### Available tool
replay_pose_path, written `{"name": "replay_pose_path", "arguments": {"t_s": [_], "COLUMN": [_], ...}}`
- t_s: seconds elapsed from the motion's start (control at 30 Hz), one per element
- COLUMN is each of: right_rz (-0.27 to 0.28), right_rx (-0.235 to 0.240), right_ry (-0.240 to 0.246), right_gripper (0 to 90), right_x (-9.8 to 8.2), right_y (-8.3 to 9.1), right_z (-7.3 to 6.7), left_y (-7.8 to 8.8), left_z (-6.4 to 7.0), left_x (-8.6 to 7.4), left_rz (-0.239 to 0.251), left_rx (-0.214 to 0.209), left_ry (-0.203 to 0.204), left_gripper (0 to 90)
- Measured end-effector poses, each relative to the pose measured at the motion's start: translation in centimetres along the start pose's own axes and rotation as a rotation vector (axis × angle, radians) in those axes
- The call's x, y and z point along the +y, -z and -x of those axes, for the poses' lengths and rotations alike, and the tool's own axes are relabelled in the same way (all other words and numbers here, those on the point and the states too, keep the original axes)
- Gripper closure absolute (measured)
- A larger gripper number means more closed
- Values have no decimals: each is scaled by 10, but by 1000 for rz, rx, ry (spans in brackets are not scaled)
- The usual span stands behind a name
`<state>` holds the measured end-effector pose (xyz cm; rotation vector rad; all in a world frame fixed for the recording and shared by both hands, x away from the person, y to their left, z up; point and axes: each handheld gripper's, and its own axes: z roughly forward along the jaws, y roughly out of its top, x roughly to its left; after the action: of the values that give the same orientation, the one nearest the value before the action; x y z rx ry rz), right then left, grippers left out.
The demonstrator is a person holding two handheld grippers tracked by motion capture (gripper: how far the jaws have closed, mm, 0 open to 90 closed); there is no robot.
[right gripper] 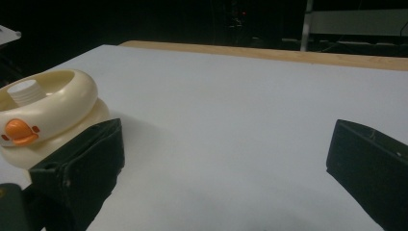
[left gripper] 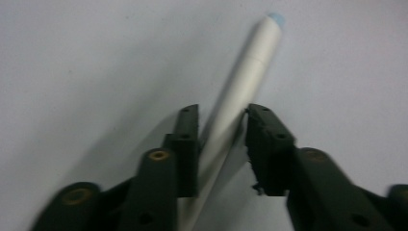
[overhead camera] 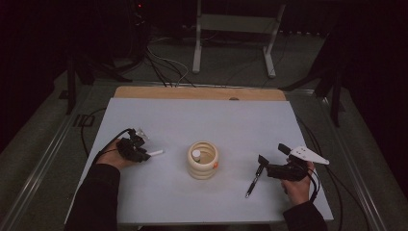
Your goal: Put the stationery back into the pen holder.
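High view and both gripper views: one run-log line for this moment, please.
left gripper: shut on white cylindrical marker lying on white table | right gripper: open, holding nothing | black pen: on table | cream ribbed holder: centre

A white marker (left gripper: 240,91) with a pale blue tip is seen lying flat on the table, pointing toward one o'clock in the left gripper view.

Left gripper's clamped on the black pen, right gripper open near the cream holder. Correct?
Not quite. The left gripper is shut on the white marker, not the black pen; the left gripper view shows it between the jaws. The black pen lies on the table by the right gripper, which is open near the cream holder.
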<state>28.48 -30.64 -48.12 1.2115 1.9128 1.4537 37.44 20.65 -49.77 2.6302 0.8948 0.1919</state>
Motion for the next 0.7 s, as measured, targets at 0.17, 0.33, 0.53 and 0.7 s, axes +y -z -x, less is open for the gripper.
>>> {"name": "replay_pose_path", "arguments": {"t_s": [0.17, 0.33, 0.53, 0.7], "right_rz": [3, 3, 1, 1], "right_rx": [-2, -1, -1, 0], "right_ry": [-2, -5, -4, -4], "right_gripper": [0, 0, 0, 0], "right_x": [0, 0, 0, 0], "right_y": [1, 1, 1, 0], "right_z": [1, 1, 1, 1], "left_y": [0, 0, 3, 8], "left_z": [1, 2, -1, -2], "left_x": [5, 4, 4, 4], "left_rz": [-31, -24, 10, 36], "left_rx": [6, 4, -3, 11], "left_ry": [-14, -3, 27, 42], "left_gripper": [793, 793, 793, 793]}}
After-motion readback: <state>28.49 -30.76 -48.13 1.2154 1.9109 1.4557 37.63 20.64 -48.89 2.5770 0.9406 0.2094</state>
